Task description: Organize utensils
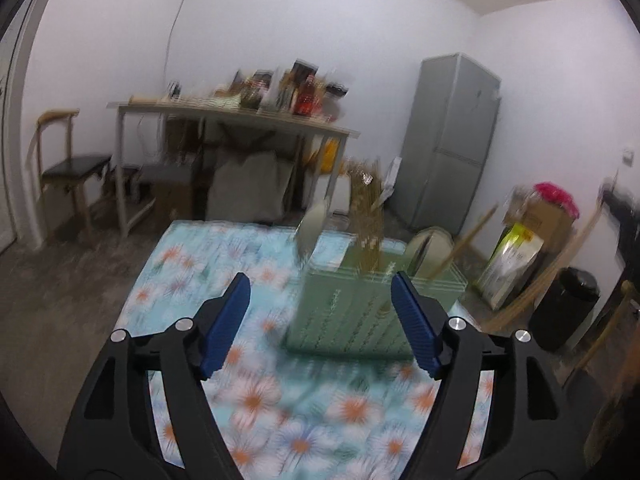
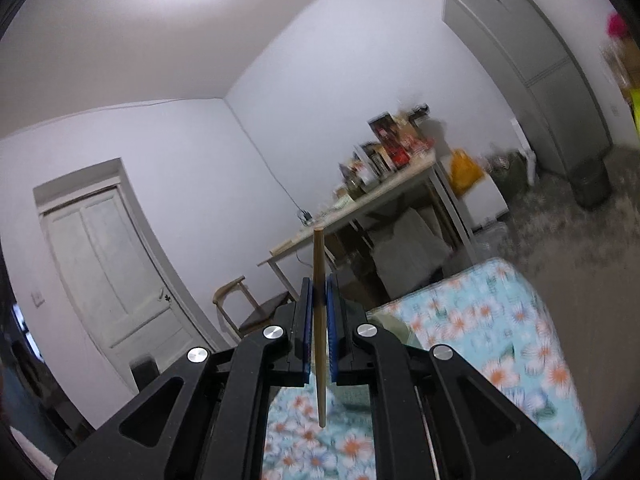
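I see my left gripper [image 1: 320,300] with fingers spread wide and empty above the flowered counter [image 1: 248,396], the green utensil holder [image 1: 360,312] just ahead between them, while my right gripper [image 2: 319,300] pinches a wooden chopstick [image 2: 319,320] upright, with the door [image 2: 112,272] beyond its left finger.
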The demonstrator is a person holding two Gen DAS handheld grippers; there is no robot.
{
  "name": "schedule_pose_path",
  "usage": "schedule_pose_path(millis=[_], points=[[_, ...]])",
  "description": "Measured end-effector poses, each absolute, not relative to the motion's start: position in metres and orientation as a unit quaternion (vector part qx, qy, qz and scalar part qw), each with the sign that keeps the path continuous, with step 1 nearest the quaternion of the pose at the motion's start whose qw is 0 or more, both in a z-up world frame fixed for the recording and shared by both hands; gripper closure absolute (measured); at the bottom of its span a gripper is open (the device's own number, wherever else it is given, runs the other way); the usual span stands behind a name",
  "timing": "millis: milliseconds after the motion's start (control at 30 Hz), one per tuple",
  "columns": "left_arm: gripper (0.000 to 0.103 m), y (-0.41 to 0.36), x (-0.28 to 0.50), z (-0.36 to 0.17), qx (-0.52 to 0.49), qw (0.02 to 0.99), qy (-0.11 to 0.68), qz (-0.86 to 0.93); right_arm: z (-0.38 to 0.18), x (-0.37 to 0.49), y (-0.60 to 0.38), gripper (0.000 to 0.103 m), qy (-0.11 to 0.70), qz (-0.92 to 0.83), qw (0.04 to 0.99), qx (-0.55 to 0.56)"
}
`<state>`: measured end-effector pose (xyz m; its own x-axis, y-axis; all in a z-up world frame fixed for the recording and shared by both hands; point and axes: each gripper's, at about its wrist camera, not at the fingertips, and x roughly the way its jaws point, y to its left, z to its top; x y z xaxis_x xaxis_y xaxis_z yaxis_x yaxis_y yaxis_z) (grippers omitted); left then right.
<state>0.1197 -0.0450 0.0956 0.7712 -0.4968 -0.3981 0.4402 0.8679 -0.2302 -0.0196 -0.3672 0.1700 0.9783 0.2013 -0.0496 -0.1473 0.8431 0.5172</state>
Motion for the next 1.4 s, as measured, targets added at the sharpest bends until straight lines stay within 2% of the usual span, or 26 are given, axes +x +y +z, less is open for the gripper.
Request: schedule_pose_path(millis=[200, 400, 600, 800, 833, 933, 1100, 1167, 1200, 1267, 1400], points=[[0.029, -0.012, 0.114, 0.056, -0.076, 0.928, 0.283, -0.228, 0.212, 0.007, -0.349, 0.096, 0.028, 0.083, 0.975, 0.204], [0.024, -0.008, 0.109, 0.042, -0.069, 0.925, 0.293, -0.231, 0.227, 0.047, -0.332, 0.096, 0.039, 0.063, 0.985, 0.159], [0.020, -0.019, 0.106, 0.037, -0.059, 0.923, 0.297, -0.237, 0.218, 0.092, -0.308, 0.096, 0.070, 0.031, 0.992, 0.100], [0.019, -0.025, 0.107, 0.035, -0.052, 0.924, 0.298, -0.235, 0.186, 0.128, -0.276, 0.095, 0.151, 0.021, 0.988, 0.030], [0.018, -0.025, 0.107, 0.034, -0.051, 0.924, 0.299, -0.233, 0.184, 0.128, -0.275, 0.093, 0.157, 0.023, 0.987, 0.030], [0.017, -0.026, 0.108, 0.035, -0.048, 0.927, 0.300, -0.222, 0.186, 0.115, -0.275, 0.068, 0.149, 0.028, 0.988, 0.041], [0.014, -0.027, 0.107, 0.039, -0.042, 0.931, 0.301, -0.201, 0.195, 0.081, -0.286, 0.056, 0.121, 0.028, 0.991, 0.058], [0.013, -0.028, 0.107, 0.042, -0.037, 0.934, 0.301, -0.189, 0.195, 0.058, -0.292, 0.048, 0.112, 0.026, 0.990, 0.078], [0.010, -0.029, 0.106, 0.044, -0.032, 0.937, 0.300, -0.176, 0.193, 0.051, -0.293, 0.046, 0.111, 0.025, 0.990, 0.085], [0.008, -0.029, 0.100, 0.048, -0.027, 0.948, 0.279, -0.149, 0.183, 0.035, -0.295, 0.036, 0.120, 0.021, 0.987, 0.101], [0.008, -0.038, 0.097, 0.055, 0.014, 0.957, 0.267, -0.116, 0.146, 0.020, -0.291, 0.023, 0.179, -0.015, 0.978, 0.109]])
